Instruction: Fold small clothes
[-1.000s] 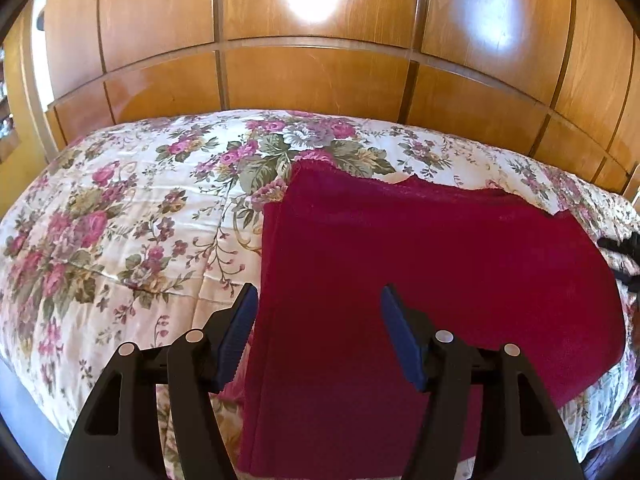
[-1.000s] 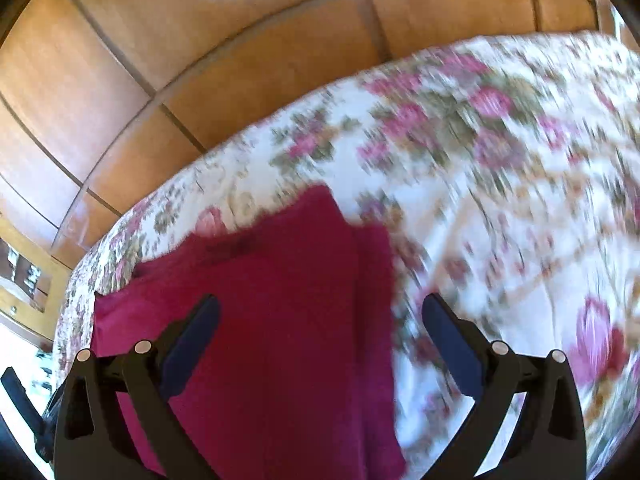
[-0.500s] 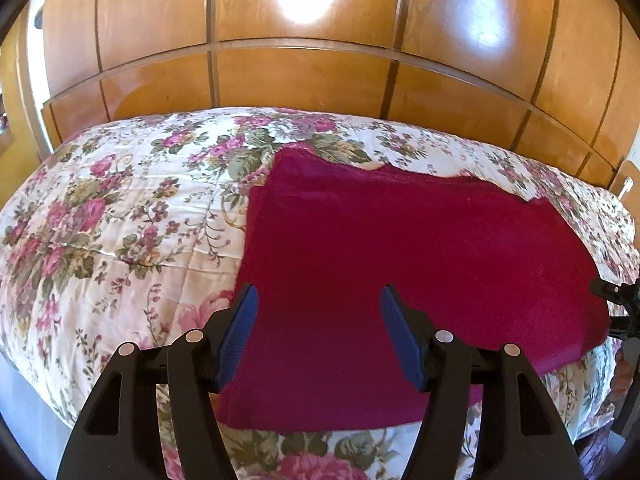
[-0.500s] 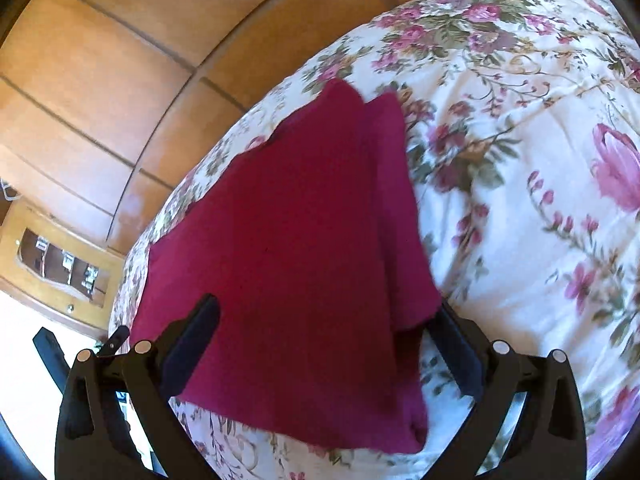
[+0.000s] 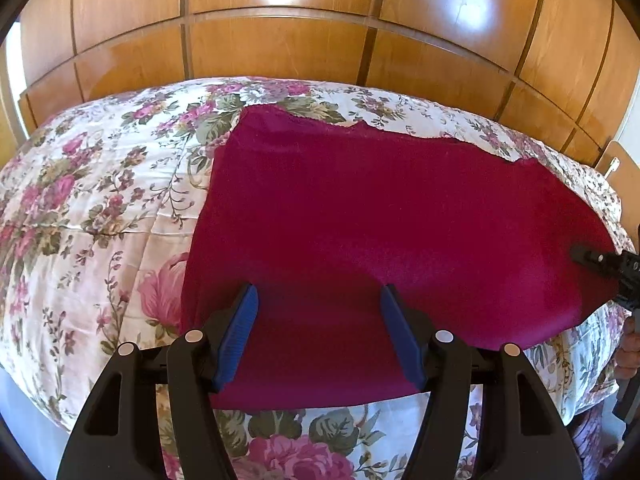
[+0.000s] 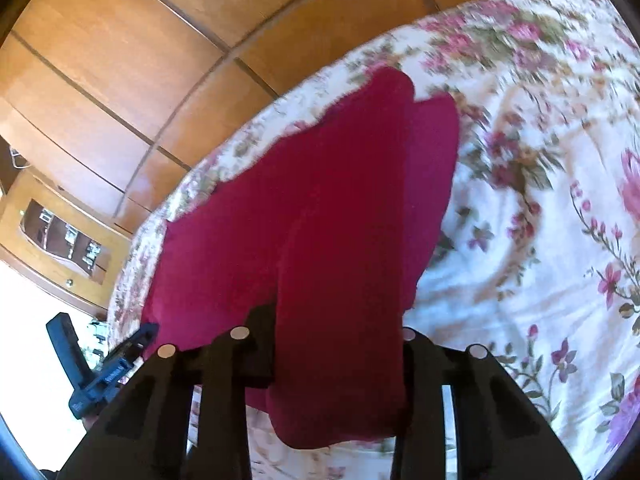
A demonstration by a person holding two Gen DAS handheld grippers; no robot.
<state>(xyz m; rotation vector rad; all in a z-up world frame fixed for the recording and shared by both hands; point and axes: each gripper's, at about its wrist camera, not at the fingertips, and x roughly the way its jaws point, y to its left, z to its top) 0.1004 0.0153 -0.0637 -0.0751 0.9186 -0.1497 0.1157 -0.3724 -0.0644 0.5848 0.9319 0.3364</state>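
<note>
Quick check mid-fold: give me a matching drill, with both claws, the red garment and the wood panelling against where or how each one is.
1. left claw
2. right claw
3. red garment
4. wood panelling

A. behind the bed
B. gripping a bunched fold
C. lying on the floral bedspread
D. open over the cloth's near edge

Pairs: 1-D, 2-B, 3-C, 4-A.

The right claw's jaws have just been closing, with the garment between them.
</note>
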